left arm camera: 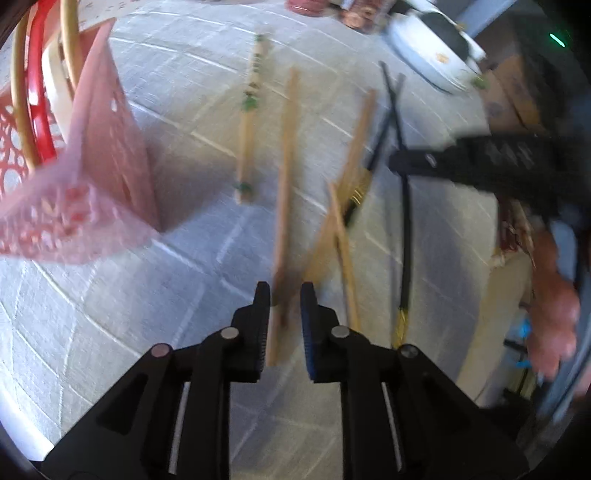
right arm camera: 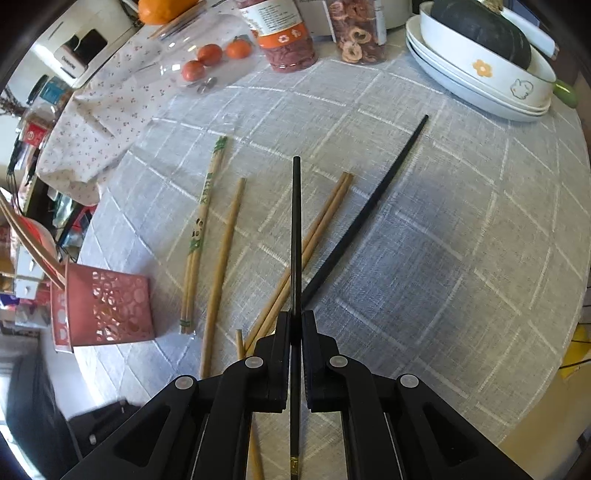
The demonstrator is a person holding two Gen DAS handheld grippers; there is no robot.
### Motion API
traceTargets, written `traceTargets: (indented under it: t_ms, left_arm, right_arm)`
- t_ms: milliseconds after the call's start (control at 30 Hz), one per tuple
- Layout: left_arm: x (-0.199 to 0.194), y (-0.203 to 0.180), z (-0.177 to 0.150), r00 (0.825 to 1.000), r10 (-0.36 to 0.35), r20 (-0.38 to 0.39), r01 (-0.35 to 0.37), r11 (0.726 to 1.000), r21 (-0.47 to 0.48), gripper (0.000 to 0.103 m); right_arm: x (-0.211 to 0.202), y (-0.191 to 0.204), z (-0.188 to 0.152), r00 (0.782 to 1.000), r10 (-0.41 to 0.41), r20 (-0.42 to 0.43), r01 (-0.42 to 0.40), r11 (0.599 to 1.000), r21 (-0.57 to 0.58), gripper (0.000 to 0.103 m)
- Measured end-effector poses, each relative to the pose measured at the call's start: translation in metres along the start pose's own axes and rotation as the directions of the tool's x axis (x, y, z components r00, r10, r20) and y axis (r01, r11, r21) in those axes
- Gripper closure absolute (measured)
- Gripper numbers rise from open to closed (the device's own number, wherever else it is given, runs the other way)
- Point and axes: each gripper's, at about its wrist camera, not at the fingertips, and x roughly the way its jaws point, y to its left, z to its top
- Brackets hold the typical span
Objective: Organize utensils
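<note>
My right gripper (right arm camera: pixel 295 319) is shut on a black chopstick (right arm camera: pixel 296 221) and holds it above the table, pointing away. A second black chopstick (right arm camera: pixel 373 206) lies on the grey checked tablecloth (right arm camera: pixel 461 240). Several wooden chopsticks lie beside it: a printed pair (right arm camera: pixel 201 229), a single one (right arm camera: pixel 223 266) and a crossed pair (right arm camera: pixel 314 243). A pink perforated utensil holder (right arm camera: pixel 107 310) stands at the left with chopsticks in it. My left gripper (left arm camera: pixel 285 295) is open and empty, its fingers on either side of a wooden chopstick (left arm camera: pixel 283 206) on the cloth. The left view is blurred.
Stacked white dishes (right arm camera: pixel 480 81) with a dark squash stand at the far right. Jars of dried fruit (right arm camera: pixel 288 33), a clear box with tangerines (right arm camera: pixel 210 55) and a floral cloth (right arm camera: pixel 99 118) line the back. The table edge runs along the right.
</note>
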Motion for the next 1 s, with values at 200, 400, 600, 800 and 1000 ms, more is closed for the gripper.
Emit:
traceTargets:
  t_ms: [200,400,600,800,1000]
  left_arm:
    - [-0.001,-0.016,0.042,0.996,0.061,0.061,-0.062,0.998,0.019,0.085]
    - [0.016,-0.021,0.077,0.991,0.126,0.044,-0.126,0.992,0.01,0.085]
    - [0.027,-0.043,0.075,0.989,0.137,0.051,-0.14,0.989,0.048,0.085]
    - [0.033,-0.055,0.073,0.981,0.178,0.079,-0.182,0.982,0.052,0.085]
    - [0.037,-0.081,0.067,0.969,0.22,0.111,-0.231,0.968,0.097,0.095]
  right_arm:
    - [-0.004,-0.002,0.002,1.0,0.011,0.008,-0.011,1.0,0.011,0.097]
    - [-0.008,-0.008,0.001,1.0,0.013,0.009,-0.014,1.0,0.024,0.097]
    - [-0.01,-0.009,0.001,1.0,0.016,0.013,-0.016,0.999,0.03,0.097]
    - [-0.011,-0.008,0.001,1.0,0.015,0.014,-0.015,1.0,0.025,0.097]
    - [-0.012,-0.009,0.0,1.0,0.012,0.016,-0.012,1.0,0.026,0.097]
